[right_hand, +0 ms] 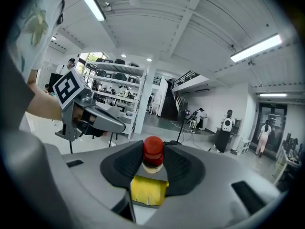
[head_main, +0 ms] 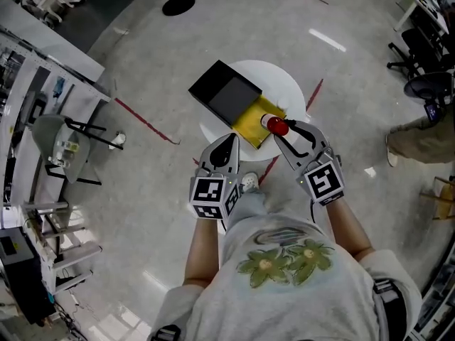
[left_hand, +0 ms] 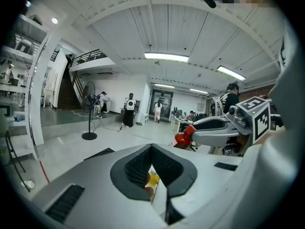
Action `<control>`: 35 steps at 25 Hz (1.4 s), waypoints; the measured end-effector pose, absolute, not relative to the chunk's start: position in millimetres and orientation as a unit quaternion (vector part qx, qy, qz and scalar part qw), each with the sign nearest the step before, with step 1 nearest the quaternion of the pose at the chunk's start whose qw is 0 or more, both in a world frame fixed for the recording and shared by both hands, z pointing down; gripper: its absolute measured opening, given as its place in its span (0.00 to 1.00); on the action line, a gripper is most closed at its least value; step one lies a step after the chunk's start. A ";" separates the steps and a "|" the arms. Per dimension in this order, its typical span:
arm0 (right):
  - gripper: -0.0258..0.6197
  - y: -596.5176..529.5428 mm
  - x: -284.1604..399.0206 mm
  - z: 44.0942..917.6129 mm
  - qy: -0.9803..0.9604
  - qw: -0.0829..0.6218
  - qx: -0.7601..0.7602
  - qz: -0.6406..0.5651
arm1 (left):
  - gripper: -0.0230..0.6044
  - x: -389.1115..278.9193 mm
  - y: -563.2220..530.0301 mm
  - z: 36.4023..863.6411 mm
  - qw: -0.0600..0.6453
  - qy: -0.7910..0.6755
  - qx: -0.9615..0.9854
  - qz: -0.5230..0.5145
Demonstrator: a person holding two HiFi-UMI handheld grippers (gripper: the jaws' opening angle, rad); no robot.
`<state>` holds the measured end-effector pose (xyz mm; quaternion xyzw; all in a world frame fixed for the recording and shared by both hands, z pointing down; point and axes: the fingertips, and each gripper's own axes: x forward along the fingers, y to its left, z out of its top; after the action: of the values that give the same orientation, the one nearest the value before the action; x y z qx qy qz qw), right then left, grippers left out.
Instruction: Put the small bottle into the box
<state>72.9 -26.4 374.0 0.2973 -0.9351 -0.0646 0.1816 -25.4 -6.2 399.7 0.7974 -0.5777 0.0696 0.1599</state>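
Clearly, two hand-held grippers are in play. The right hand-held gripper is clamped on the one small bottle, its jaws spread round the bottle's body. In the right gripper view the red cap stands up between the dark pads, and the pale body below it is too small for any label to be read.

The left hand-held gripper sits just to the left of the right one, apart from it. Its jaws are drawn together with nothing between them.

Ahead of both lies one round white tabletop. It carries one black box, which lies ahead and to the left of the held bottle. One yellow piece touches the box's near edge and sits directly under the bottle. I cannot tell whether it belongs to the box.

Each hand-held gripper carries one marker cube, left and right. Their faces bear black-and-white square patterns, not letters.
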 end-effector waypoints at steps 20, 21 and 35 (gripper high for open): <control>0.25 -114.6 19.3 392.9 -0.929 0.196 0.309 -0.051 | 0.04 -81.5 -102.0 417.1 0.166 -0.559 0.810 0.070; 0.25 -117.4 18.8 394.3 -0.929 0.197 0.310 -0.049 | 0.04 -82.5 -105.0 417.6 0.167 -0.558 0.810 0.071; 0.25 -140.5 9.4 430.7 -0.927 0.213 0.308 -0.017 | 0.04 -90.2 -131.6 427.5 0.169 -0.547 0.816 0.079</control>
<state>9.4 -140.5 430.7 0.3081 -0.9271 -0.0172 0.2130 -90.2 -131.6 427.5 0.8158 -0.5474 0.0790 0.1689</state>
